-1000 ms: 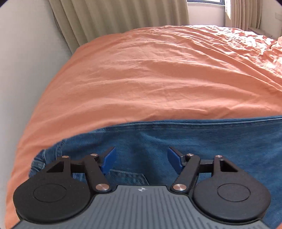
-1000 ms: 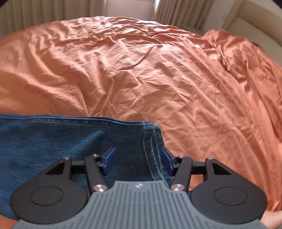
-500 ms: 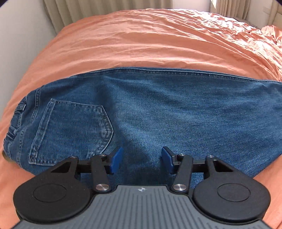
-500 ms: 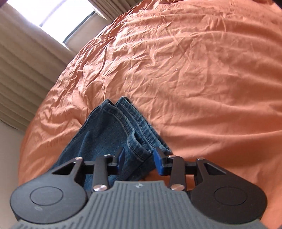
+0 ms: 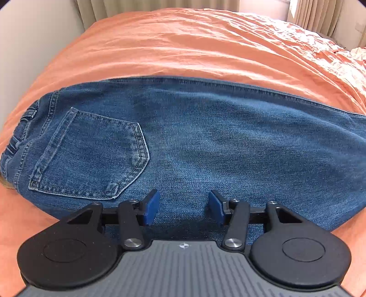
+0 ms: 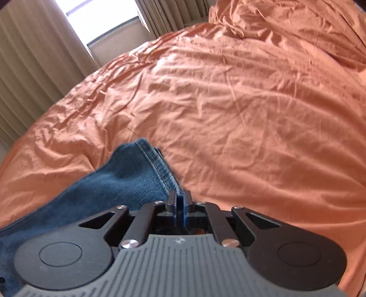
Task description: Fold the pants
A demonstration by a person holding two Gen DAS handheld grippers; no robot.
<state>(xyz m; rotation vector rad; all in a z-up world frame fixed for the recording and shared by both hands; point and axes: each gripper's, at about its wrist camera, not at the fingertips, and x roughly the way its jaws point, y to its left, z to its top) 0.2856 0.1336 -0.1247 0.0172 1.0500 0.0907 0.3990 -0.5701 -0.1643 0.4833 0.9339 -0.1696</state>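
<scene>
One pair of blue denim pants [image 5: 205,141] lies flat across an orange bed sheet [image 5: 183,45], stretched from left to right in the left wrist view. The waistband with its belt loops sits at the far left, and a stitched back pocket [image 5: 91,157] faces up just beside it. The legs run off toward the right edge of that view.

The left tongs [image 5: 183,209] hover low over the seat of the pants, their blue pads [image 5: 151,206] standing apart with bare denim showing between them and nothing gripped.

In the right wrist view, the hem end [image 6: 146,169] of the pants rises off the sheet in a lifted fold. The right tongs [image 6: 180,205] have just closed and are clamped on the hem edge, pads pressed together around the denim.

Beige curtains [image 6: 34,57] and a bright window [image 6: 103,20] stand beyond the bed.
</scene>
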